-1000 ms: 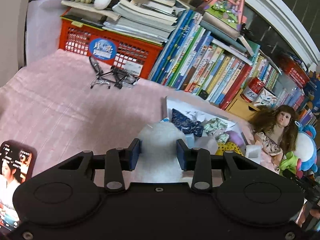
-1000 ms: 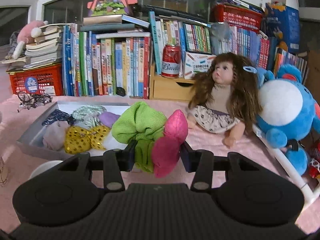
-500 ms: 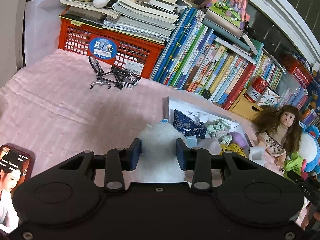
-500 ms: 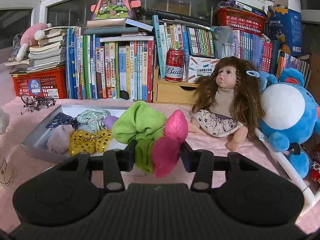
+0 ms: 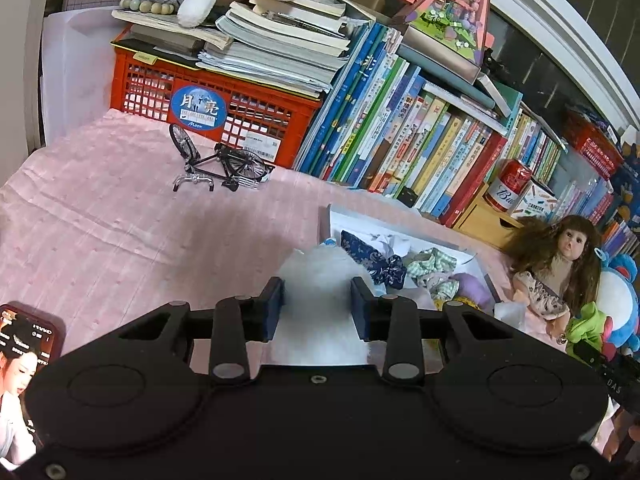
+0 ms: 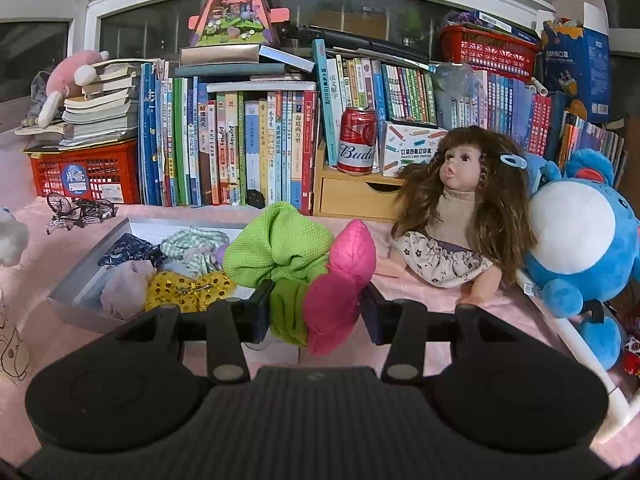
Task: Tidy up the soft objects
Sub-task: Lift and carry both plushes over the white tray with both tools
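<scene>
A white fluffy item [image 5: 320,280] is pinched in the left gripper [image 5: 318,308], held above the pink cloth [image 5: 120,220] just beside the grey tray [image 6: 80,276]. 2 soft pieces — a green scrunchie [image 6: 280,252] and a pink one [image 6: 340,280] — are clamped in the right gripper [image 6: 316,312] near the doll [image 6: 460,216].

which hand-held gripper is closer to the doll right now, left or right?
Right. The right hand-held gripper, shut on a green and pink cloth, sits just left of the doll. The left hand-held gripper, holding white fluff, is beyond the tray from it.
</scene>
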Demonstrator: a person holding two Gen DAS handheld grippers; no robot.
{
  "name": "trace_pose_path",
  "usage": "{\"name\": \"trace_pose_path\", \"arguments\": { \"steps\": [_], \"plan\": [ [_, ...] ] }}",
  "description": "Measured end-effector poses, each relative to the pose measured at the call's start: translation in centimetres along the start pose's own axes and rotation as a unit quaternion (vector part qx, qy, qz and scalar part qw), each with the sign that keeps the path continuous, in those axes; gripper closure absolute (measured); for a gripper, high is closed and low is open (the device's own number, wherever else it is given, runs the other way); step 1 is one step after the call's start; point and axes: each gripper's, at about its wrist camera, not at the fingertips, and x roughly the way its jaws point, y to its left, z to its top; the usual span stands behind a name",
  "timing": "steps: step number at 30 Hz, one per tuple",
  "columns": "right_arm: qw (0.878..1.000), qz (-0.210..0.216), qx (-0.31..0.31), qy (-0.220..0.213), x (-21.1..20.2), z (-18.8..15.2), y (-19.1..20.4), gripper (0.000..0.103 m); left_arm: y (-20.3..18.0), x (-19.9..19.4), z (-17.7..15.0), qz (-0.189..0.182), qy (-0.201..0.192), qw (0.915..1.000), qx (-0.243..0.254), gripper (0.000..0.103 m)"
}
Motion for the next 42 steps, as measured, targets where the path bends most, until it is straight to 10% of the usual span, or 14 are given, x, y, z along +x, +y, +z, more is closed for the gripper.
{"name": "trace_pose_path", "arguments": {
  "steps": [42],
  "plan": [
    [0.996, 0.082, 0.008, 0.037, 5.6, 5.6, 5.8, 0.053, -14.4, 7.0, 2.0, 0.014, 0.037, 0.9905, 0.132, 0.069]
  ]
}}
